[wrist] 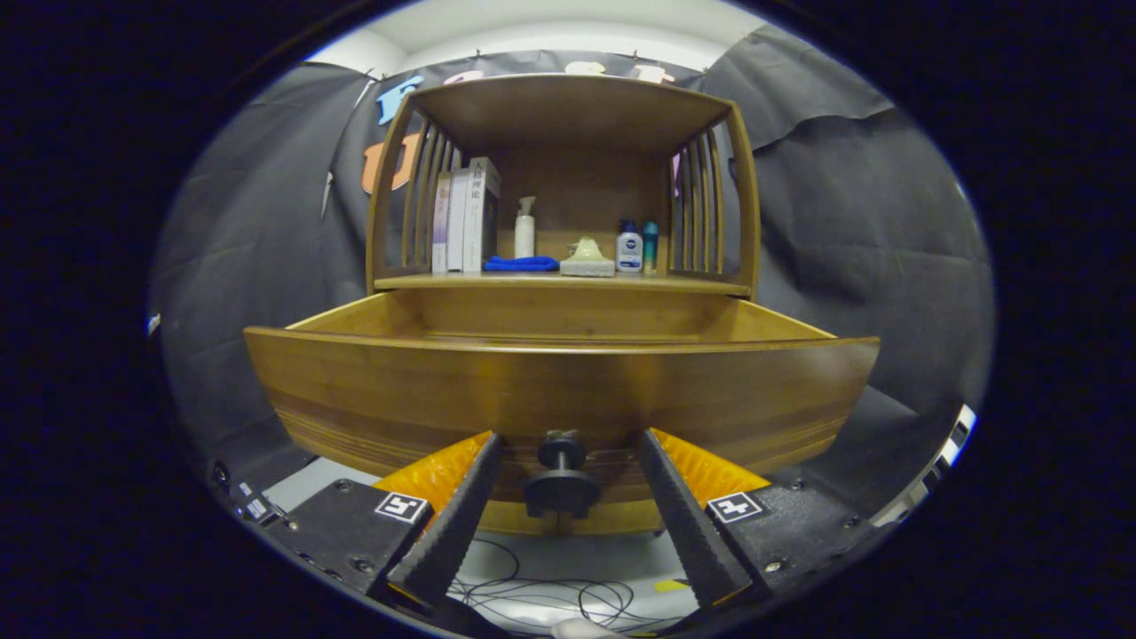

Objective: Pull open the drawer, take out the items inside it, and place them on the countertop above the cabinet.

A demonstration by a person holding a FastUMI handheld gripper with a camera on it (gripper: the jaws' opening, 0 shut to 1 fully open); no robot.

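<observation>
The hand-held gripper (563, 448) sits low in front of the cabinet with its two fingers spread wide, one on each side of the black drawer knob (561, 484). Neither finger touches the knob; there is clear space on both sides, so nothing is gripped. This straddling pose suits a pull on the knob, or it may mean the fingers have let go; which of the two cannot be told.

Just beyond the fingers, the wooden drawer (559, 390) stands pulled well out from the cabinet, its front panel close to the camera. From this low angle only the inner side walls and the back wall show; the drawer floor is hidden behind the front panel, so whether anything lies inside cannot be told.

Above and behind the drawer is the surface (559, 282) where the items belong. It carries a row of upright books (466, 217) at one side, a white pump bottle (524, 229), a blue cloth (521, 264) lying flat, a pale tissue pack (587, 259), a small white and blue bottle (629, 248) and a slim teal bottle (650, 244).
</observation>
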